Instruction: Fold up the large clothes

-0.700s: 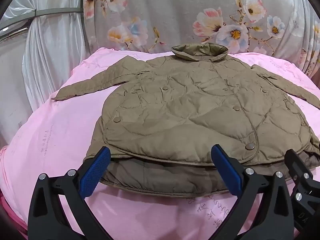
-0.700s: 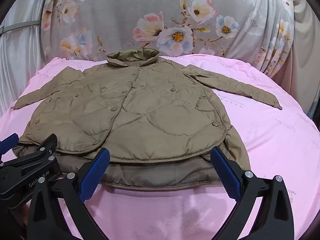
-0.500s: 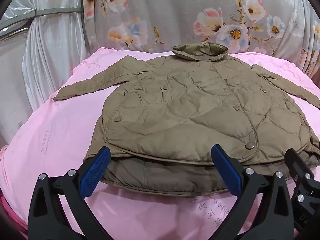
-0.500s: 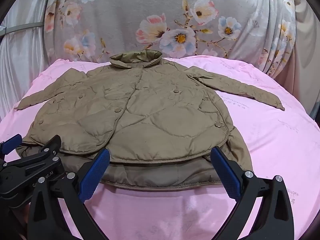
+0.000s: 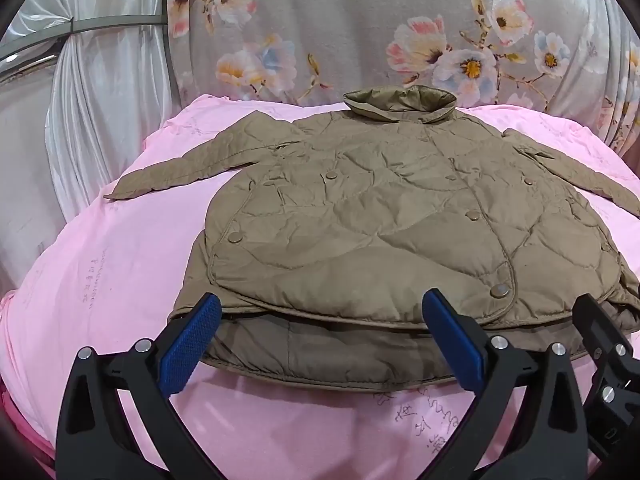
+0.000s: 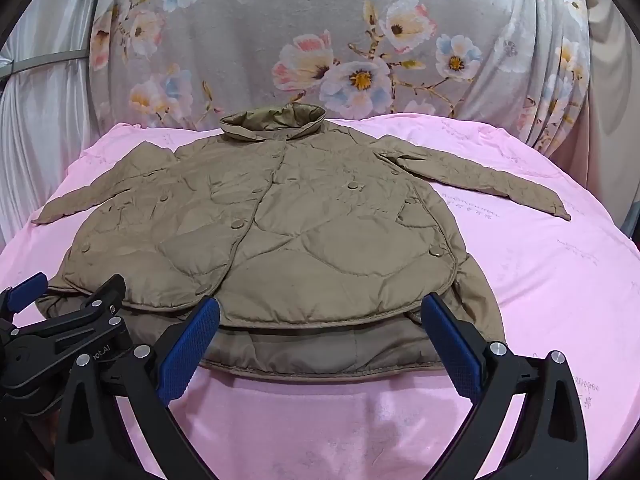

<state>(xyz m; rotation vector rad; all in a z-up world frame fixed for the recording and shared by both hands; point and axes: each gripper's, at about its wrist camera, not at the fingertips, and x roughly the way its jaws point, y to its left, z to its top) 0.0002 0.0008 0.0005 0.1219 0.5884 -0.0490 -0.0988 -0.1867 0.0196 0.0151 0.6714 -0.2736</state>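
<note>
A khaki quilted jacket (image 5: 380,224) lies flat, front up, on a pink-covered table (image 5: 120,280), collar at the far side and both sleeves spread out. It also shows in the right wrist view (image 6: 280,240). My left gripper (image 5: 320,340) is open and empty, hovering just before the jacket's near hem, left half. My right gripper (image 6: 320,340) is open and empty before the hem, right half. The left sleeve (image 5: 180,168) points left; the right sleeve (image 6: 480,180) points right.
A grey floral cloth (image 5: 360,40) hangs behind the table. White curtains (image 5: 100,100) hang at the left. The pink cover (image 6: 560,280) extends to the right of the jacket. The left gripper (image 6: 60,328) shows at the lower left of the right wrist view.
The right wrist view has tilted slightly so the jacket sits a bit lower in frame. The left view is almost unchanged. Both grippers stay open.
</note>
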